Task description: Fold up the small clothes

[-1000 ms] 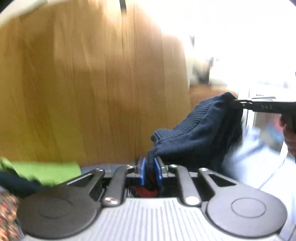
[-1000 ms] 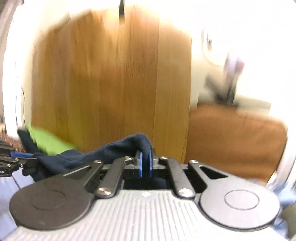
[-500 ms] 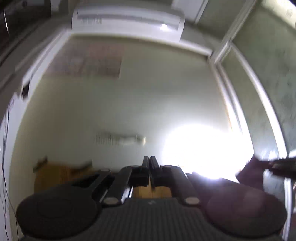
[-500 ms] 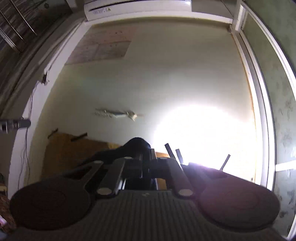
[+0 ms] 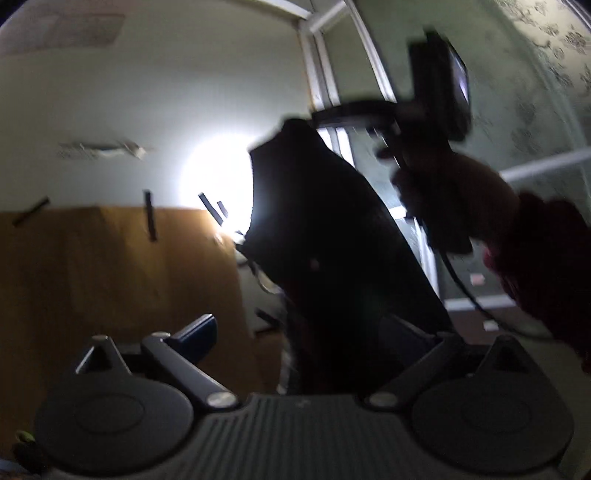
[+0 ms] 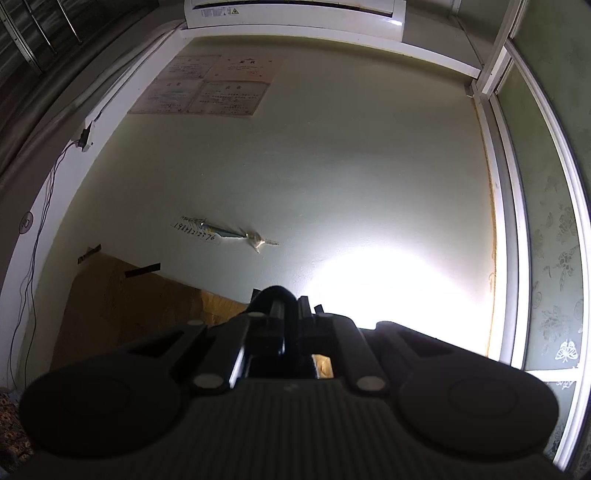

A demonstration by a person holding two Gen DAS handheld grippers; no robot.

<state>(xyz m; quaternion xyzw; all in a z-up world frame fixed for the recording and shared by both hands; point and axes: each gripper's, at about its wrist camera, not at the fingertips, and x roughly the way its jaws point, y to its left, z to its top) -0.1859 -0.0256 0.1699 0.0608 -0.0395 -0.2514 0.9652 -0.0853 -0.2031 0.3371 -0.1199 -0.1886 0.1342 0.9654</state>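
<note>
The dark navy knit garment (image 5: 332, 229) hangs in the air in the left wrist view, backlit and nearly black. My right gripper (image 5: 314, 116) holds its top corner up high; a hand grips the gripper's handle (image 5: 436, 192). In the right wrist view that gripper (image 6: 291, 306) is shut on a fold of the dark garment (image 6: 275, 295). My left gripper (image 5: 306, 332) is open, its jaws spread wide; the left fingertip (image 5: 195, 332) shows, and the garment's lower part hangs between the jaws and hides the right finger.
Both cameras tilt up at a pale wall (image 6: 332, 166) with a bright glare. A wooden board (image 5: 110, 277) stands low at the left. An air conditioner (image 6: 295, 14) and posters hang high. A window frame (image 6: 509, 221) runs down the right.
Both grippers swung up from the wooden surface to face the wall. My left gripper has opened and released the garment. My right gripper lifted the garment high.
</note>
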